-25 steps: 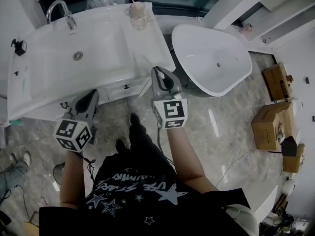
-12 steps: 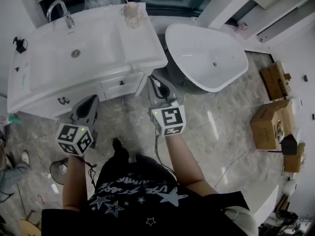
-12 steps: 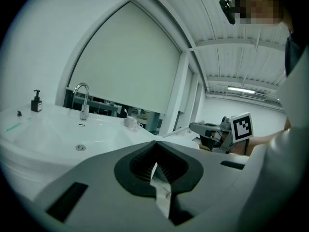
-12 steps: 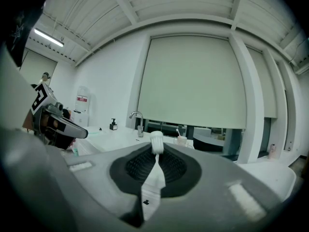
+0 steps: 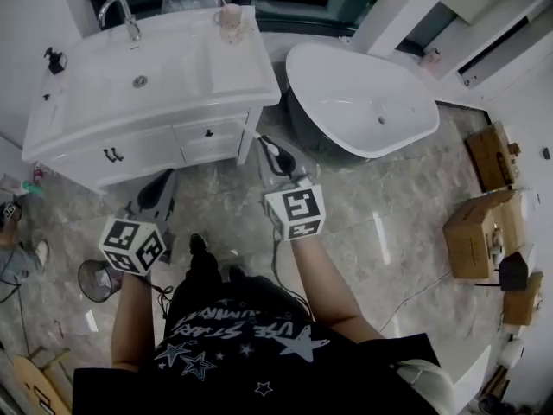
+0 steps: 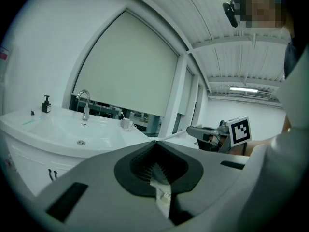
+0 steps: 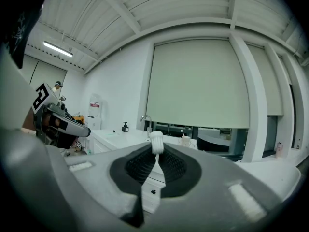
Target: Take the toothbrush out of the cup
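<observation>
A pale cup [image 5: 231, 22] stands on the back right corner of the white vanity top [image 5: 233, 72], with a pink toothbrush [image 5: 220, 0] leaning in it. The cup [image 7: 185, 141] also shows far ahead in the right gripper view. My right gripper [image 5: 266, 145] hangs over the floor in front of the vanity, shut on a white toothbrush [image 7: 156, 142] whose head sticks up out of the jaws. In the left gripper view its handle [image 6: 171, 137] juts out from the right gripper [image 6: 207, 134]. My left gripper [image 5: 155, 188] is lower left, shut and holding nothing.
A faucet [image 5: 121, 11] and a black soap dispenser [image 5: 56, 59] stand on the vanity. A white bathtub [image 5: 363, 102] is on the right, with cardboard boxes [image 5: 475, 232] beyond it. A wire wastebasket [image 5: 95, 279] sits on the marble floor at the left.
The person has stepped back from the vanity. Both grippers, close to its front edge before, now hang over the floor well short of it. The right gripper's grip has not changed.
</observation>
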Demonstrator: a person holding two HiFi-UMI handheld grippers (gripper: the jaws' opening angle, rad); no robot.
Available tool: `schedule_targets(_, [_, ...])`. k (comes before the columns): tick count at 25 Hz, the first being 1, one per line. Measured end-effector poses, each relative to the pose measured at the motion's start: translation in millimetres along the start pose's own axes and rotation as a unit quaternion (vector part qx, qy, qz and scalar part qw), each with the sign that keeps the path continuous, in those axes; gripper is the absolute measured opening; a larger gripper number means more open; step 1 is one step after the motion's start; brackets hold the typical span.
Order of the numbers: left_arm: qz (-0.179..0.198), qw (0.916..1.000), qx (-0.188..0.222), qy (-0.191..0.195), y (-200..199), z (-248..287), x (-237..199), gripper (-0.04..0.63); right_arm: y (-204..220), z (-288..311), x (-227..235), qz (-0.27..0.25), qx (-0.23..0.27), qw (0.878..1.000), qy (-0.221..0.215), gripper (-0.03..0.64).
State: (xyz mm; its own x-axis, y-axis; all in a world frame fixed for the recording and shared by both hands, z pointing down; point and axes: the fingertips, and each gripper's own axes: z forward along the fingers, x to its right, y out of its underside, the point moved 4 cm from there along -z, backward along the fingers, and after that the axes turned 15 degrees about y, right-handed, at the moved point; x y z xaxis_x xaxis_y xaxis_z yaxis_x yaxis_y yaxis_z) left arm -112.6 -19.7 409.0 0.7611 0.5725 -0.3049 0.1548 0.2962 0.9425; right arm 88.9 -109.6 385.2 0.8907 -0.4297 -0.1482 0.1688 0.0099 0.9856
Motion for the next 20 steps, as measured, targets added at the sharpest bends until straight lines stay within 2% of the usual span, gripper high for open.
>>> schedule_targets(10, [0.019, 0.9985, 0.020, -0.048, 9, -25, 69, 0.008, 7, -49, 12, 0.008, 0.002, 0.999, -0.048, 0.018])
schedule_targets(16, [0.024, 0.9974, 0.018, -0.066, 14, -35, 74, 0.008, 12, -62, 4, 0.012, 0.000, 0.998, -0.065, 0.018])
schedule_targets(20, [0.026, 0.9973, 0.021, -0.065, 14, -39, 72, 0.008, 13, -67, -3, 0.006, -0.002, 0.998, -0.069, 0.017])
